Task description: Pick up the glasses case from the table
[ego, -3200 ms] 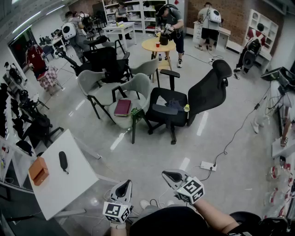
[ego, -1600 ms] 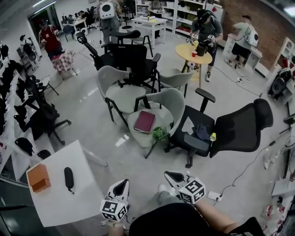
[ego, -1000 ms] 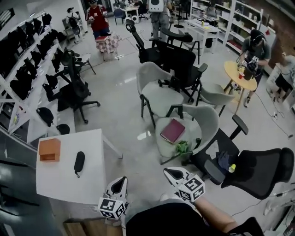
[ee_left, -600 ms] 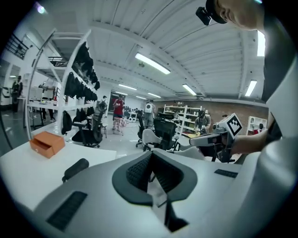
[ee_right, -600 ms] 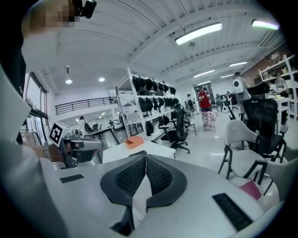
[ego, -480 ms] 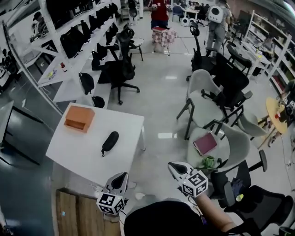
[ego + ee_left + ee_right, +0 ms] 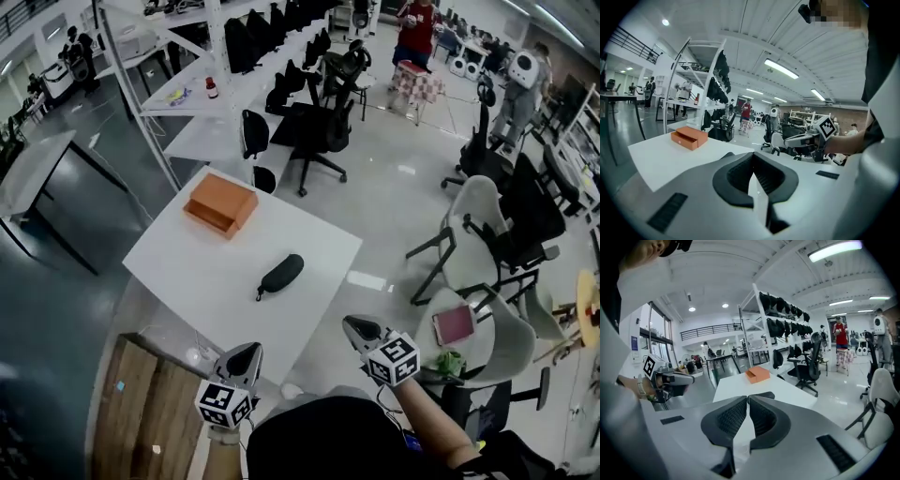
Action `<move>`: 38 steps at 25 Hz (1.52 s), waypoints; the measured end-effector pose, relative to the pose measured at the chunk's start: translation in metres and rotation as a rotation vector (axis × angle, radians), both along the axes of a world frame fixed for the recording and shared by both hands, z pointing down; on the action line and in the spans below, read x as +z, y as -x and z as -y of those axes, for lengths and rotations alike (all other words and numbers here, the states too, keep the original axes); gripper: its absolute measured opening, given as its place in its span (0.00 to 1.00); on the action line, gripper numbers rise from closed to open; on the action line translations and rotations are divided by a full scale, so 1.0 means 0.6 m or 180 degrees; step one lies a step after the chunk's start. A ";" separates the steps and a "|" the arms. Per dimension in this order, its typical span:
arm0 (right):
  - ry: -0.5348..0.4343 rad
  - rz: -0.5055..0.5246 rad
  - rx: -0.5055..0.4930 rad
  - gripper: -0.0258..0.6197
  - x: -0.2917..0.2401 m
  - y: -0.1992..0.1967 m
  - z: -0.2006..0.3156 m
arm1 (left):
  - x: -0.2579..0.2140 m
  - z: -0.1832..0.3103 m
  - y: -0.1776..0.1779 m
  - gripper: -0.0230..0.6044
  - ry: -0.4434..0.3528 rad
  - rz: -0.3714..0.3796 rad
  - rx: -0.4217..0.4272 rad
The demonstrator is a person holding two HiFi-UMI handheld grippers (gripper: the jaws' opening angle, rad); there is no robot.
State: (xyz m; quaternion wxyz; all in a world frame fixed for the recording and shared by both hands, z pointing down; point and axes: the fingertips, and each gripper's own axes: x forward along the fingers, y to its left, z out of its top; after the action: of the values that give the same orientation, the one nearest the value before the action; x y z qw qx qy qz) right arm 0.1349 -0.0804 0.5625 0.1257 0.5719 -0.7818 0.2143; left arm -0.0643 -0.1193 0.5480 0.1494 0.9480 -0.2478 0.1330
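Claws first: left gripper (image 7: 246, 352) and right gripper (image 7: 356, 326) are both clamped shut with nothing between the jaws; each gripper view shows the pads pressed flat together. Both hang by the near corner of the white tabletop (image 7: 187, 281), well apart from the glasses case (image 7: 281, 275).

Hard-to-see stuff: in both gripper views the closed jaws block most of the tabletop. Only a dark sliver pokes up behind them, and I can't tell if that's the case. The hands are cut off by the bottom edge of the head view.

Compared with half a second ago, the table has slid from the left of the head view toward the middle.

The case itself is a slim, rounded black pouch. It lies diagonally near the tabletop's middle, a thin strap (image 7: 258, 297) trailing off its nearer end. An orange box (image 7: 220, 203) sits by the far corner.
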 end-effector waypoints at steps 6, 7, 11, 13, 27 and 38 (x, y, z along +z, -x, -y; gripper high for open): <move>0.0164 -0.0097 -0.0480 0.11 0.033 0.036 0.110 | 0.017 0.030 0.059 0.06 0.0144 0.0020 -0.0428; 0.0192 -0.0126 -0.0560 0.12 0.039 0.040 0.128 | 0.020 0.035 0.066 0.06 0.0168 0.0016 -0.0499; 0.0369 -0.0230 -0.0912 0.26 0.075 0.048 0.207 | 0.034 0.056 0.087 0.07 0.0257 0.0021 -0.0879; 0.0469 -0.0315 -0.1132 0.33 0.099 0.053 0.246 | 0.043 0.067 0.096 0.07 0.0309 0.0050 -0.1096; 0.0908 -0.1339 -0.2817 0.61 0.293 0.100 0.409 | 0.075 0.102 0.102 0.07 0.0578 0.0147 -0.2386; 0.1063 -0.1875 -0.3775 0.67 0.364 0.138 0.428 | 0.101 0.055 0.093 0.07 0.0877 0.0172 -0.2990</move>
State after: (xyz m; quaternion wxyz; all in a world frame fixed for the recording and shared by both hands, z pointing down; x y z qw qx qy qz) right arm 0.0519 -0.3370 0.7811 0.5160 0.0542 -0.8526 0.0624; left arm -0.1202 -0.1524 0.6086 0.3108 0.7014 -0.6324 0.1073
